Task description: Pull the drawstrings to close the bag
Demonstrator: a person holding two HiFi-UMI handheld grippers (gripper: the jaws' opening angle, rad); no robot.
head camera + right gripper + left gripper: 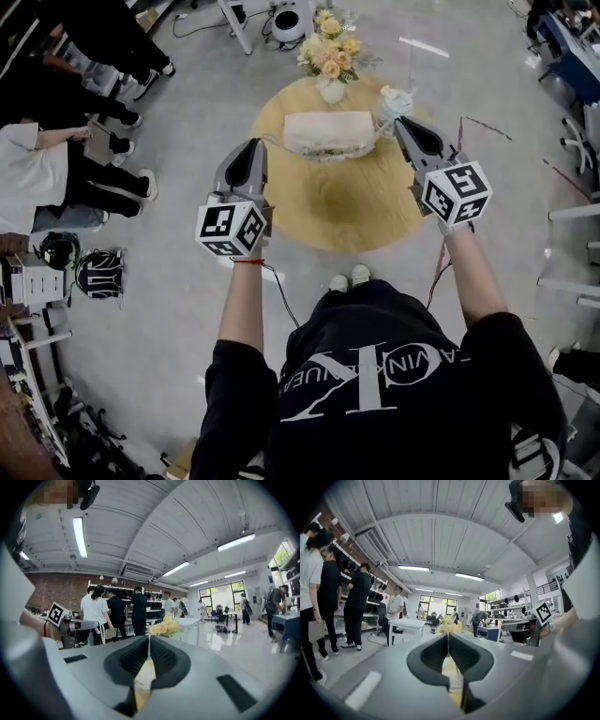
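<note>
Outstretched arms (242, 309) hold the left gripper (255, 142) and right gripper (399, 123), fingers (431, 656) closed, flanking the cream drawstring bag (328, 131) on the round surface (347, 220); any pull should probably go outward, evenly, without dragging it.

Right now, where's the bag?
Head view: the bag lies on the far half of the round table, just this side of the flower vase, between the left tongs and right tongs.

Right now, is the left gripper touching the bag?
Apart. The head view shows a strip of bare table between the tip of the shut left gripper and the left end of the bag.
</note>
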